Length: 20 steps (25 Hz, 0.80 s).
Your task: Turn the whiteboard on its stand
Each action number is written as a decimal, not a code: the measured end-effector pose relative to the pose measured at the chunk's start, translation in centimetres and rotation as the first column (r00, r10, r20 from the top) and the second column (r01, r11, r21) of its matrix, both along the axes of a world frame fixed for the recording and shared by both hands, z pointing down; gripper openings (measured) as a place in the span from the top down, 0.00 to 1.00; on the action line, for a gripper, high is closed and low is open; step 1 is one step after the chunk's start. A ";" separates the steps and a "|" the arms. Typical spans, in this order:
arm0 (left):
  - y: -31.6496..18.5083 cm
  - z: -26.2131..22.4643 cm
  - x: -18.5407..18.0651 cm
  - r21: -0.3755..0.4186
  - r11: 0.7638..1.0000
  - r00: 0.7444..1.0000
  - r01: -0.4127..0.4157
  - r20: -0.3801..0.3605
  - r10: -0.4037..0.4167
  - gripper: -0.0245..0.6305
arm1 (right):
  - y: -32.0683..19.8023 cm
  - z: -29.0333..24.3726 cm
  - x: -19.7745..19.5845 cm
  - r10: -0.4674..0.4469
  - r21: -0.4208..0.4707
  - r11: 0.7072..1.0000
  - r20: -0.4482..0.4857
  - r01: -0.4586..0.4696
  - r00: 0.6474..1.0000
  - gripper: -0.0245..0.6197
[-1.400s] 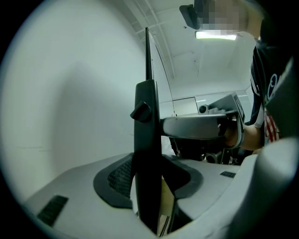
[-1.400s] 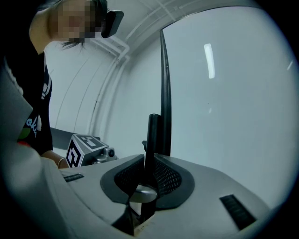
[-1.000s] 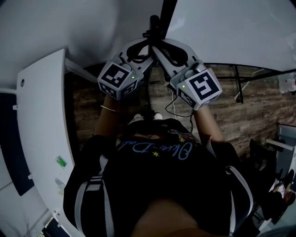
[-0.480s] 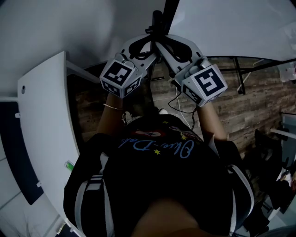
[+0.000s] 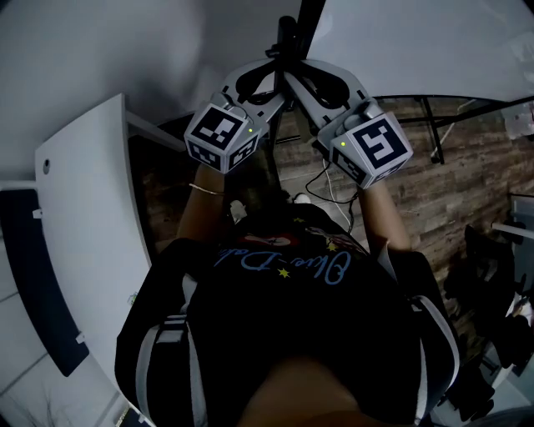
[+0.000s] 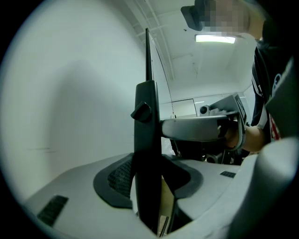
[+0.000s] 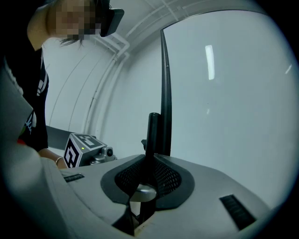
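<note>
Looking down from my head, I have both arms raised in front of me, and my left hand-held gripper [image 5: 269,77] and right hand-held gripper [image 5: 302,77] meet from either side on the black stand post [image 5: 287,33]. The whiteboard [image 5: 417,50] rises beyond them, its dark edge [image 5: 307,18] running up just behind the post. Below lies the wood-pattern floor [image 5: 455,188], and a white panel [image 5: 83,225] stands at my left. In the left gripper view the stand post [image 6: 145,144] stands upright between my jaws, broad side on, with a small knob [image 6: 141,112] on it. Both pads lie against it, so this hand-held gripper is clamped on the post with its jaws set wide. One face of the whiteboard [image 6: 70,102] fills the left of that view, and the grey jaw of my right hand-held gripper reaches the post from the right. In the right gripper view the post [image 7: 153,135] looks narrower and sits between the mesh pads, which close on it from both sides. The glossy whiteboard [image 7: 224,93] fills the right, its edge [image 7: 164,84] directly behind the post. The marker cube [image 7: 81,147] of my left hand-held gripper shows at lower left.
</note>
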State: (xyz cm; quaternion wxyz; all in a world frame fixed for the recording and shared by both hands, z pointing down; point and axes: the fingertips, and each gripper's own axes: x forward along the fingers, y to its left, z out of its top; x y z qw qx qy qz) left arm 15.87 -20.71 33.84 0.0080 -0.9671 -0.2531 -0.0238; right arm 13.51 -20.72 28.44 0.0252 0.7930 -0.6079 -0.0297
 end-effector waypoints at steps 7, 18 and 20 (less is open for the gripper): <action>0.0 -0.2 -0.2 0.004 1.000 1.000 -0.003 0.003 0.003 0.71 | 0.0 -0.2 -0.3 0.012 0.000 1.000 0.009 -0.012 1.000 0.87; -0.1 -0.4 -0.5 0.004 1.000 1.000 -0.007 0.005 0.007 0.71 | -0.1 -0.3 -0.4 0.032 0.000 1.000 0.022 -0.032 0.999 0.87; -0.1 -0.5 -0.4 0.004 1.000 1.000 -0.003 0.005 0.003 0.71 | -0.1 -0.4 -0.3 0.032 0.000 0.999 0.022 -0.032 0.999 0.87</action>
